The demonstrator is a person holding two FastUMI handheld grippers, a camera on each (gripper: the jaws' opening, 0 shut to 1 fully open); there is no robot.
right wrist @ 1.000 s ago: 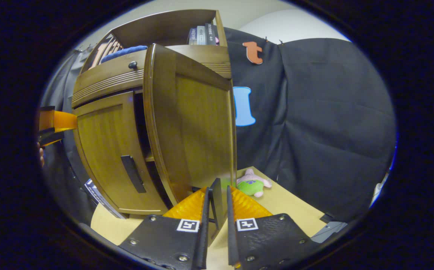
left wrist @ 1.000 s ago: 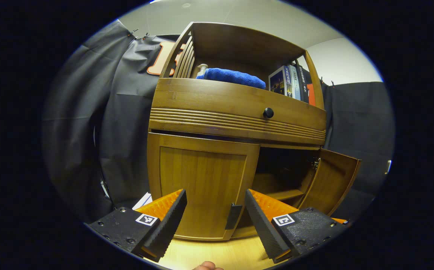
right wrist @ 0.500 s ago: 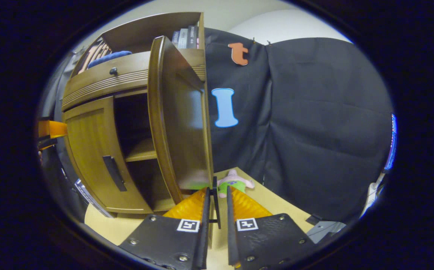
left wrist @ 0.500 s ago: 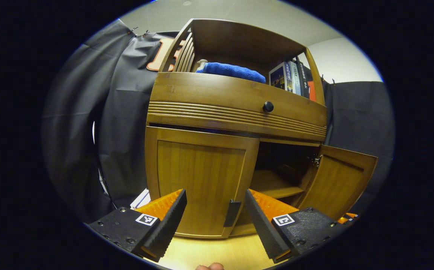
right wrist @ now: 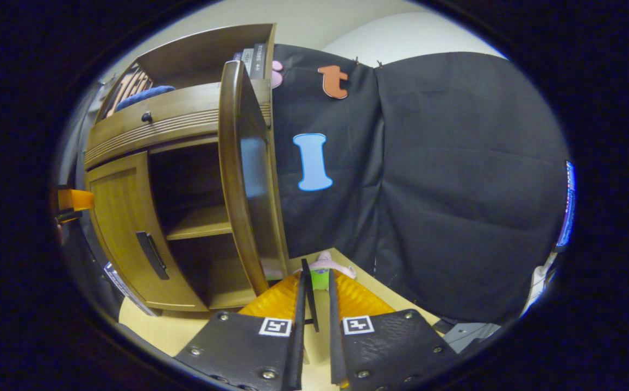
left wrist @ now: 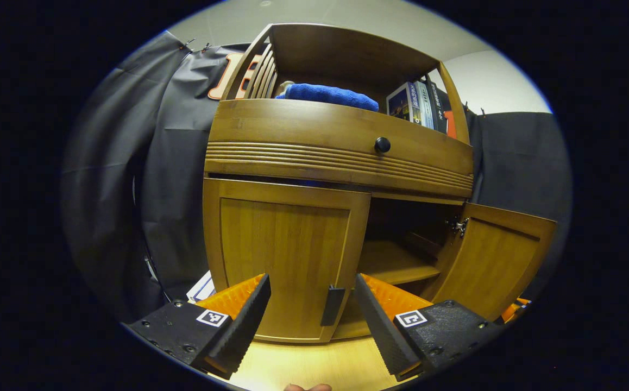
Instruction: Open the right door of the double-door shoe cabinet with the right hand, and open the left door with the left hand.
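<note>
Now the left tool is hovering wide apart before the closed left door and its handle, while the right tool is pinching the handle of the open right door.

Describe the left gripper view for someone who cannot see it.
An open hand-held gripper faces a wooden shoe cabinet: its left door is closed, its right door swung open. A blue towel lies on top.

Left gripper agape; right gripper pinched
</note>
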